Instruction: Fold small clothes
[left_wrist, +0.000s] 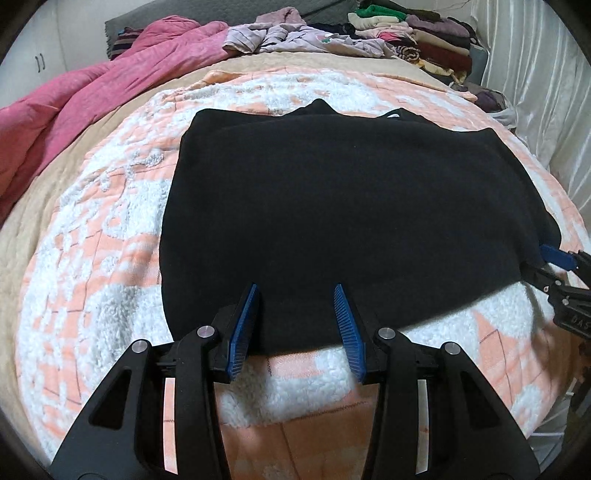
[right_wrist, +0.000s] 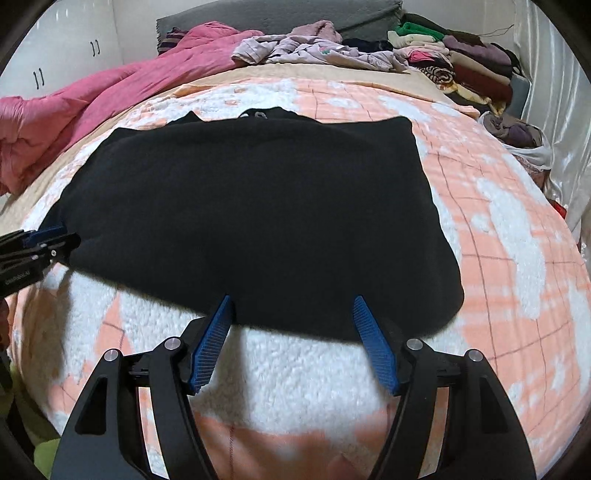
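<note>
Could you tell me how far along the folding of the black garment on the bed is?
Done: the black garment lies spread flat on the peach-and-white blanket, its sides seemingly tucked in. In hand: the left gripper and right gripper are both open at its near hem, gripping nothing. Left: fold the hem toward the collar, then tackle the crumpled lilac clothes behind it.

Bed (left_wrist: 110, 206) covered by peach-and-white blanket (left_wrist: 92, 258), black garment (left_wrist: 351, 206) spread flat, pink quilt (left_wrist: 92, 96) and clothes heaps (left_wrist: 406, 37) behind.
</note>
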